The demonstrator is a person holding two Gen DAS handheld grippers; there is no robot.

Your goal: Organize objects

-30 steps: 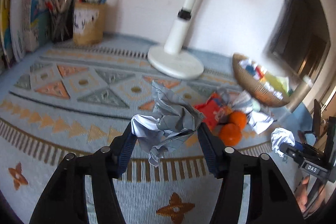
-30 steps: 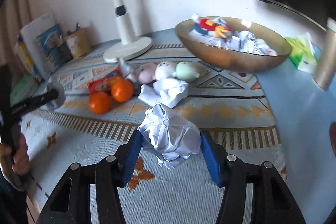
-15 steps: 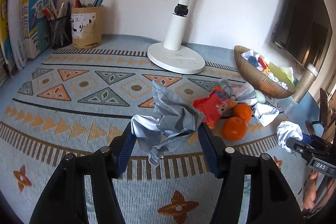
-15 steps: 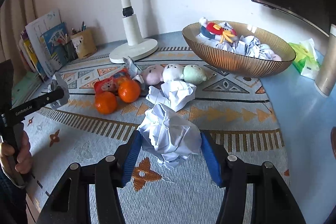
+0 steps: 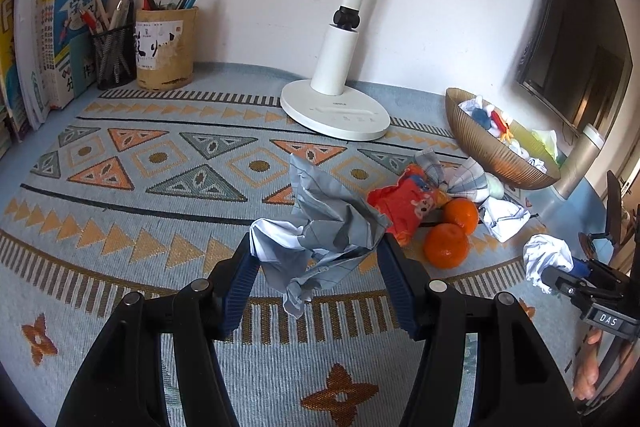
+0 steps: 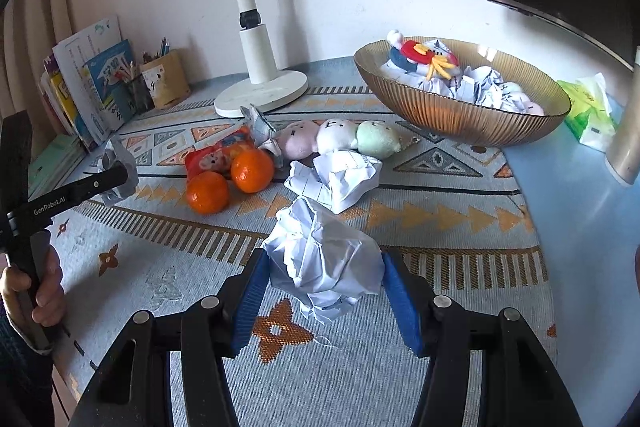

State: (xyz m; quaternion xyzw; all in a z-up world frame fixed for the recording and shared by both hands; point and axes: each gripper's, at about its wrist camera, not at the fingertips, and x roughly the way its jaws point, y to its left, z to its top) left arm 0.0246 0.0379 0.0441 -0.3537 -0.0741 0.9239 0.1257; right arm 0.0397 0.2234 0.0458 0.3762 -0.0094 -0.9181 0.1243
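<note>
Since a second ago almost nothing on the counter point(image 5: 120, 267) has shifted; only both views have levelled out a little while your two hands keep their place, so the patterned cloth point(image 6: 440, 219), the white lamp base point(image 6: 262, 93) and the ribbed bowl point(image 6: 460, 115) sit where they sat. You are mid-carry, I judge: each claw has a wad lifted clear of the cloth, and the bowl, already holding several crumpled papers and a small plush toy point(image 6: 416, 57), looks like the place for them. Your next move calls for swinging the right claw point(image 6: 324, 279) up and over the near rim before letting go, then bringing the left across; keep clear of the loose pile between you and the bowl. That pile, going down in size, is the crumpled sheet point(image 6: 340, 179) lying on the cloth, the three pastel plush balls point(image 6: 340, 137), the red snack packet point(image 6: 218, 155) and the two oranges point(image 6: 228, 183) touching each other. Your left claw point(image 5: 316, 263) stands part open, its blue pads pressed on the grey-white paper wad point(image 5: 320, 231), which hangs above the cloth near the oranges. Your right claw stands about as narrow, clamped on the white paper ball point(image 6: 324, 259), held over the cloth in front of the bowl.
</note>
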